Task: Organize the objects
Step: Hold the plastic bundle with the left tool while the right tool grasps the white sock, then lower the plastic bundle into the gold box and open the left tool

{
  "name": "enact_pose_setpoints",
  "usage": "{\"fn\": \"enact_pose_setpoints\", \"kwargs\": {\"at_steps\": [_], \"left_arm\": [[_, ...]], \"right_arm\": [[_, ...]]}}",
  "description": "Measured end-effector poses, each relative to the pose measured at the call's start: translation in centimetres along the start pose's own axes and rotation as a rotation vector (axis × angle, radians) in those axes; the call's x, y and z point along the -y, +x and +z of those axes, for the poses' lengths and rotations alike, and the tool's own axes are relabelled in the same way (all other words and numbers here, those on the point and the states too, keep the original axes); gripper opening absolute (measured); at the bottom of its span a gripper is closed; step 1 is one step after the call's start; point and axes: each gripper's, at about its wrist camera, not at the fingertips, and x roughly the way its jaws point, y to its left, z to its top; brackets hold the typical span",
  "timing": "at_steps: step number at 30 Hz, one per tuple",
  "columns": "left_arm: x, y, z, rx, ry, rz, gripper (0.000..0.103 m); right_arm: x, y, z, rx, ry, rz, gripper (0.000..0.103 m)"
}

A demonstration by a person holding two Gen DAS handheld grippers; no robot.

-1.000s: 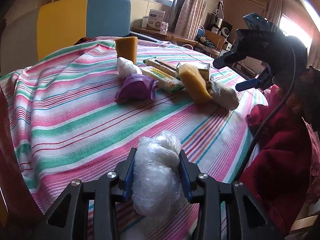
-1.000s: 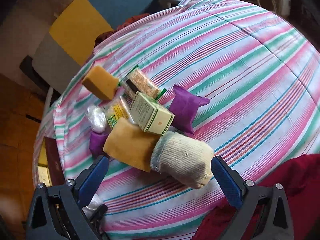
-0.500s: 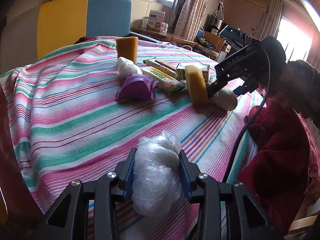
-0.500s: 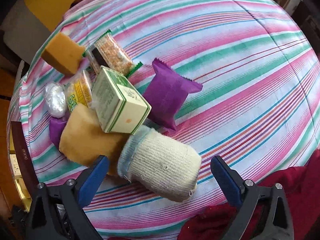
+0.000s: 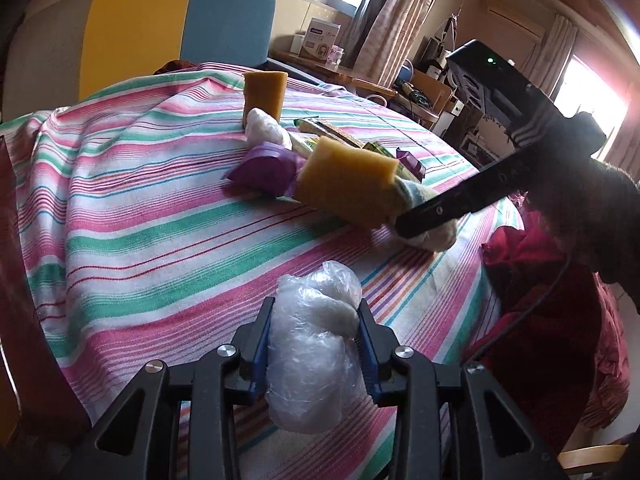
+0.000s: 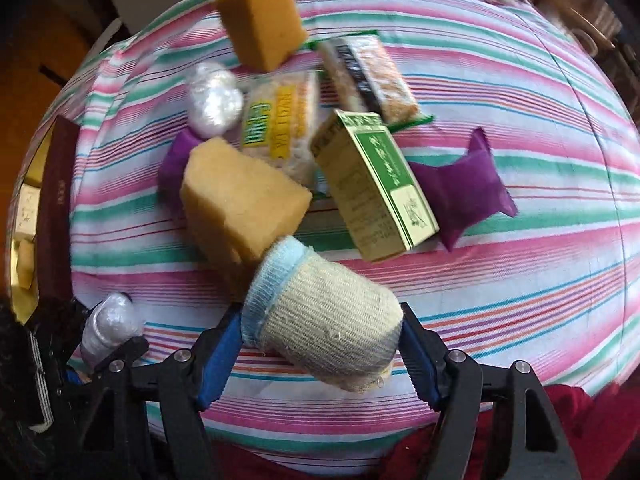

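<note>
A clear-plastic bundle of white stuff (image 5: 312, 344) is clamped in my left gripper (image 5: 316, 312), shut on it and held over the near part of the striped tablecloth (image 5: 140, 240). In the right wrist view, a rolled cream sock with a blue cuff (image 6: 328, 320) lies between the blue pads of my right gripper (image 6: 322, 320). Those jaws are closing, with the pads right at the roll's sides and no squeeze showing. The roll leans on a tan sponge (image 6: 244, 204). The left wrist view shows the right gripper's black finger (image 5: 460, 200) crossing the sock (image 5: 432, 236).
Behind the sock lie a green box (image 6: 376, 184), a purple packet (image 6: 464, 196), a yellow snack pack (image 6: 280, 120), a grain bar (image 6: 372, 76), a plastic-wrapped ball (image 6: 214, 100) and a second sponge (image 6: 260, 24). Red fabric (image 6: 580, 408) hangs at the near edge. A yellow-and-blue chair (image 5: 180, 28) stands behind the table.
The right gripper has come down over the sock roll, rolled, and its jaws have narrowed around it. The tan sponge has tipped over. The left gripper keeps still with its bundle.
</note>
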Motion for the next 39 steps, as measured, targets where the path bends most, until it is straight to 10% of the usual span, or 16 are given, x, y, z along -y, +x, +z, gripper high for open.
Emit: {"fn": "enact_pose_setpoints", "kwargs": {"at_steps": [22,39], "left_arm": [[-2.3,-8.9,0.8,0.091,-0.149,0.083,0.036],[-17.6,-21.0,-5.6,0.017,-0.497,0.519,0.036]], "right_arm": [[-1.9,0.2,-0.9,0.023,-0.120,-0.026,0.074],[-4.5,1.3,-0.4,0.048,-0.130,-0.049,0.074]]}}
